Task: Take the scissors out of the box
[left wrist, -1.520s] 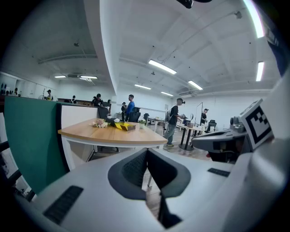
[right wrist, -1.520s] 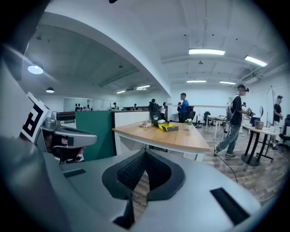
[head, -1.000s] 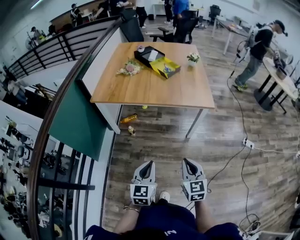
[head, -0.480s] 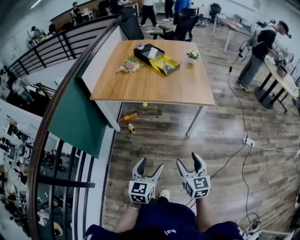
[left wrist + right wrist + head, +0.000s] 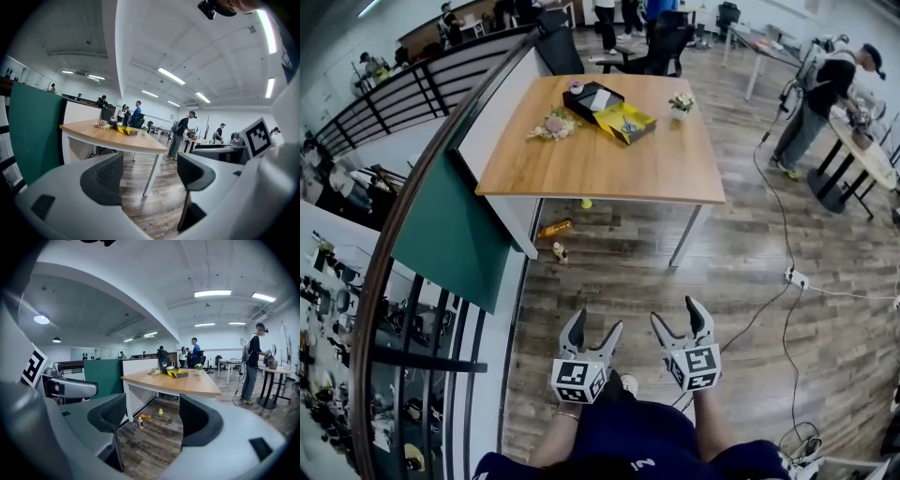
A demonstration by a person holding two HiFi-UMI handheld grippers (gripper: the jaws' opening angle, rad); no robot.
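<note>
Left gripper (image 5: 596, 324) and right gripper (image 5: 677, 314) hang side by side over the floor. Their jaws have just been opening and now stand wide, with nothing between them. Well beyond them, near the table's (image 5: 609, 164) far edge, lies the yellow box (image 5: 626, 122). The scissors inside it are too small to make out.

you're in an open-plan office, mezzanine level: wooden table (image 5: 609, 159), office chair (image 5: 664, 45), more desks (image 5: 862, 155), plank floor (image 5: 750, 281), ceiling strip lights (image 5: 213, 293), railing (image 5: 403, 98) over a lower floor.
</note>
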